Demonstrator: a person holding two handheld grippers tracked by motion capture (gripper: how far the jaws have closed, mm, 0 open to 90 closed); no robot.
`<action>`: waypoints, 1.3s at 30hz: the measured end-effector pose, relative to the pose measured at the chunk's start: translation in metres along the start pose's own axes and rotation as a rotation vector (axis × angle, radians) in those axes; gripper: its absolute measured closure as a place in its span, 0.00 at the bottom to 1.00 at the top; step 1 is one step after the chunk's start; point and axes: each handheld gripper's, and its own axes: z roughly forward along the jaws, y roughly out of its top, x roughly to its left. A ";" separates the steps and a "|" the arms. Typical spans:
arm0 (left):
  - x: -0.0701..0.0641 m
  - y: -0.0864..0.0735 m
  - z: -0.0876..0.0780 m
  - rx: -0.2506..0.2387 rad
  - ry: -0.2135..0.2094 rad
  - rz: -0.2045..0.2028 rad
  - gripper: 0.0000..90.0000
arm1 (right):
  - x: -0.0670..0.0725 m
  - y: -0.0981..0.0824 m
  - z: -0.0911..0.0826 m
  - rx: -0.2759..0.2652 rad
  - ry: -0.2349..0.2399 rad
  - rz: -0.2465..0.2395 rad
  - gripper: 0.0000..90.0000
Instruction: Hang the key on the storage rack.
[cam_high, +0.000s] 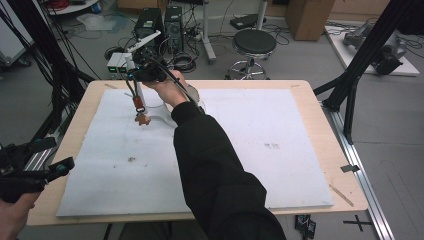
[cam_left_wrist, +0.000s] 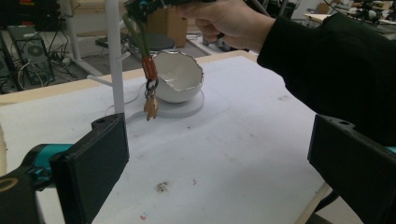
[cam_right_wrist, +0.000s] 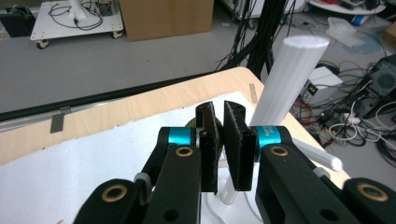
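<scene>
We've got the right hand-held gripper (cam_high: 137, 86) in the upper left of the high view, jaws pinching a keychain (cam_left_wrist: 150, 88) by its green cord so it dangles free beside the white stand post (cam_left_wrist: 114, 56), probably to hook it there. The left hand-held gripper (cam_left_wrist: 215, 158) waits spread wide at the counter (cam_high: 320, 107) edge, lower left.

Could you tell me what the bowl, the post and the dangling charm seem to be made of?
Bowl: probably glazed ceramic, glossy white with a jagged, darker-edged rim like a cracked eggshell.
Post: likely matte white plastic; the right gripper view shows fine ridges along it.
Charm: looks like gold-toned metal, hanging on dark rings below an orange sleeve; too small to be sure.
</scene>
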 end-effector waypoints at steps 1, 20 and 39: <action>0.001 0.000 0.000 -0.002 0.000 -0.004 0.06 | -0.001 -0.001 0.003 0.005 0.003 0.004 0.94; 0.004 -0.004 -0.013 -0.016 0.020 -0.021 0.06 | -0.008 -0.011 0.038 0.091 -0.026 0.025 0.94; 0.004 -0.007 -0.013 -0.019 0.021 -0.025 0.06 | -0.008 -0.016 0.043 0.143 -0.040 0.037 0.89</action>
